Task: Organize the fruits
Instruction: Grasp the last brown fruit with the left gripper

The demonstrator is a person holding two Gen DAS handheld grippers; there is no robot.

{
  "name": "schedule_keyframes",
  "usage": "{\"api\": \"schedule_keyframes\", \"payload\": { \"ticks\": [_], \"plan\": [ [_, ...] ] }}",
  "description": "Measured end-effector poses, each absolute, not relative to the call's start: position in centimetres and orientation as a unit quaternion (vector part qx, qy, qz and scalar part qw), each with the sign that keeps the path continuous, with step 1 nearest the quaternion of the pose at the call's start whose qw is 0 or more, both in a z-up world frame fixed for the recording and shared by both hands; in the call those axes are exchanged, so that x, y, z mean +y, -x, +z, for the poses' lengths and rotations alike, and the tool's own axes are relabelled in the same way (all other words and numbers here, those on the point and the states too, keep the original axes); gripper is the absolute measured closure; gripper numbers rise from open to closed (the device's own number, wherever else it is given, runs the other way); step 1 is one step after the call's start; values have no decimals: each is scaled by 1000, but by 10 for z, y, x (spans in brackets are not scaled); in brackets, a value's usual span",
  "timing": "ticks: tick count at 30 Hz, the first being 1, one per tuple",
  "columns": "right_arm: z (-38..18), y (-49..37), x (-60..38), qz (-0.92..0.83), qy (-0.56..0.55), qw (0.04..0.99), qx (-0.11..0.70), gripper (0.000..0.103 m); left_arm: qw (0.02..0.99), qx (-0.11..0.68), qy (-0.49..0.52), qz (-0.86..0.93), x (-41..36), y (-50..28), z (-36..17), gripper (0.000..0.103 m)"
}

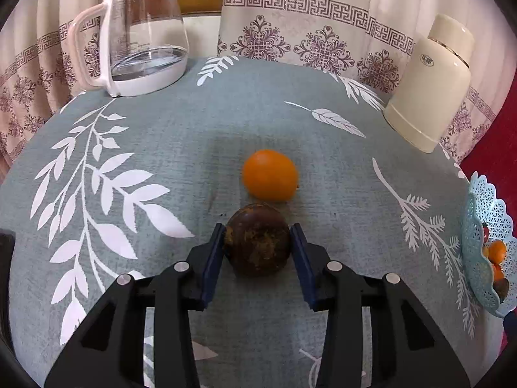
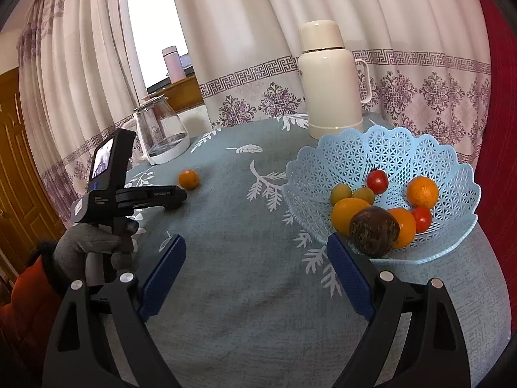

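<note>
A dark brown round fruit (image 1: 257, 241) lies on the grey-blue leaf-print tablecloth (image 1: 161, 148). My left gripper (image 1: 258, 227) is shut on it, one blue pad pressed to each side. Just beyond it sits an orange (image 1: 269, 174), apart from the pads. In the right wrist view the left gripper (image 2: 179, 195) shows from the side next to that orange (image 2: 188, 178), and the brown fruit it holds is hidden there. My right gripper (image 2: 255, 242) stands open over bare cloth, left of the light blue lattice basket (image 2: 387, 135), which holds several fruits, among them another brown fruit (image 2: 374, 231).
A glass kettle (image 1: 142, 38) stands at the back left and a cream thermos (image 1: 429, 87) at the back right, both near the table's far edge with curtains behind. The basket (image 1: 484, 213) is at the far right. A gloved hand (image 2: 87, 245) holds the left gripper.
</note>
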State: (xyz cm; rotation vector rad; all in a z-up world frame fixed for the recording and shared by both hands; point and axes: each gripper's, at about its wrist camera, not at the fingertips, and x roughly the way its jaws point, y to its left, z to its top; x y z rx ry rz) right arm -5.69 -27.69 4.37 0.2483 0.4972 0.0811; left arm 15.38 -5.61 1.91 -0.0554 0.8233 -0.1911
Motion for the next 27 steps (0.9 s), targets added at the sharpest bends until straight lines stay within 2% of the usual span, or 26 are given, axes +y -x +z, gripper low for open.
{"api": "schedule_keyframes", "payload": {
  "ticks": [20, 27],
  "plan": [
    [57, 47, -250, 36, -85, 960, 266, 14, 941, 331, 76, -7, -5, -140, 49, 61],
    [66, -10, -205, 82, -35, 950, 298, 15, 942, 322, 92, 15, 11, -139, 54, 61]
  ]
}}
